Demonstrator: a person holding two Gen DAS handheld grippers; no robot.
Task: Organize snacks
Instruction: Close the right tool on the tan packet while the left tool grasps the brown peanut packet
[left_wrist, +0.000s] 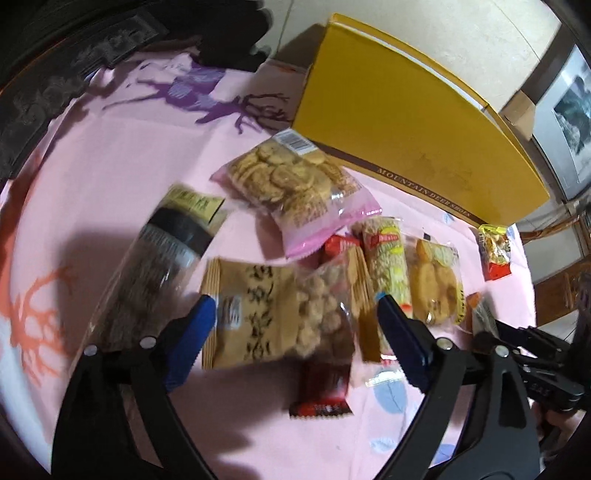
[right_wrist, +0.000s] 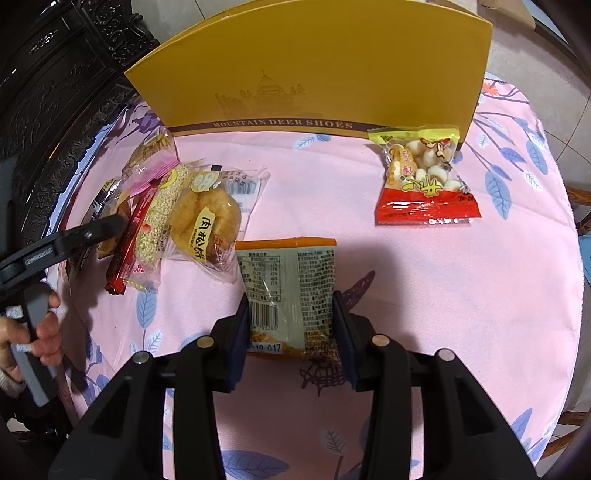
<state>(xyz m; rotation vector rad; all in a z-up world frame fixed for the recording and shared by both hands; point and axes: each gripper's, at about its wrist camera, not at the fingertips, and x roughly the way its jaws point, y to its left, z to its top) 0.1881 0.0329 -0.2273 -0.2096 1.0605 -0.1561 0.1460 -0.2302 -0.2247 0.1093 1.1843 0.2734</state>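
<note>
My left gripper (left_wrist: 295, 325) hangs with its jaws wide around a tan packet of puffed snacks (left_wrist: 258, 314); the blue pads (left_wrist: 192, 332) do not clearly press on it, and the packet is blurred. Under it lies a red bar (left_wrist: 321, 391). Around it lie a dark packet (left_wrist: 162, 258), a pink cookie packet (left_wrist: 295, 184), a sesame roll (left_wrist: 388, 258) and a round cake packet (left_wrist: 436, 280). My right gripper (right_wrist: 291, 332) is shut on an orange and grey snack packet (right_wrist: 288, 280), back side up, over the pink cloth.
A yellow shoe box (right_wrist: 314, 74) stands on its side at the table's far edge. A red and yellow packet (right_wrist: 424, 177) lies alone in front of it. A hand (right_wrist: 44, 332) holds the left gripper. Dark carved furniture (right_wrist: 55, 92) borders the left.
</note>
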